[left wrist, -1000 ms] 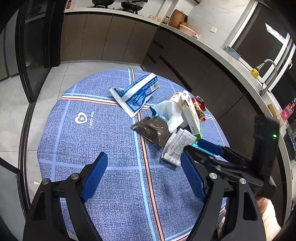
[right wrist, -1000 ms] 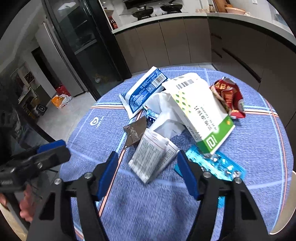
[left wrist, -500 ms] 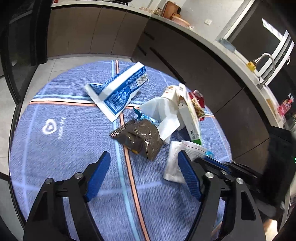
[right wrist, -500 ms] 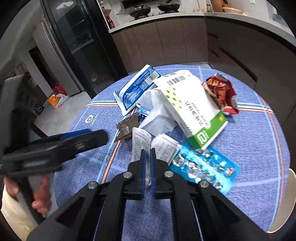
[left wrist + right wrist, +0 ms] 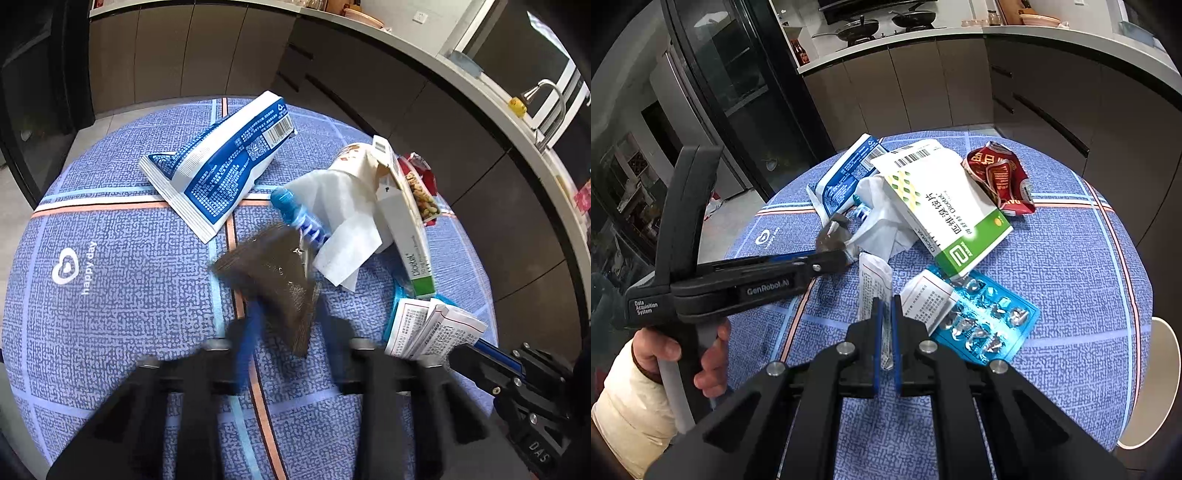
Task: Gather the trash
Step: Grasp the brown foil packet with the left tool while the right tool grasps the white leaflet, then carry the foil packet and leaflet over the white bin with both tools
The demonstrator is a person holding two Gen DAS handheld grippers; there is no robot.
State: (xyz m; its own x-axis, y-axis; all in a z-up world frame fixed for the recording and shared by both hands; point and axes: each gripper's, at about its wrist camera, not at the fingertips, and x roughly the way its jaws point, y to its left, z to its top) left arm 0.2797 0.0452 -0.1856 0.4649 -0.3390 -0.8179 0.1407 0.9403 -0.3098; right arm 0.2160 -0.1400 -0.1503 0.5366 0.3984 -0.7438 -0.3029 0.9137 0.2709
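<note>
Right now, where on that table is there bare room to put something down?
Bare cloth lies left of the blue-and-white pouch, around the heart logo, and right of the blister pack. The middle, around the medicine box, is crowded.

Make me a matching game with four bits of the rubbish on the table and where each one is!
Things:
1. folded paper leaflet
2. brown wrapper
3. red snack bag
4. blue blister pack

Places:
A. lying partly under the green and white medicine box
B. at the far side of the pile, beside the box
C. pinched in the right hand-held gripper
D. between the closing jaws of the left hand-held gripper

Pairs: 1-C, 2-D, 3-B, 4-A
</note>
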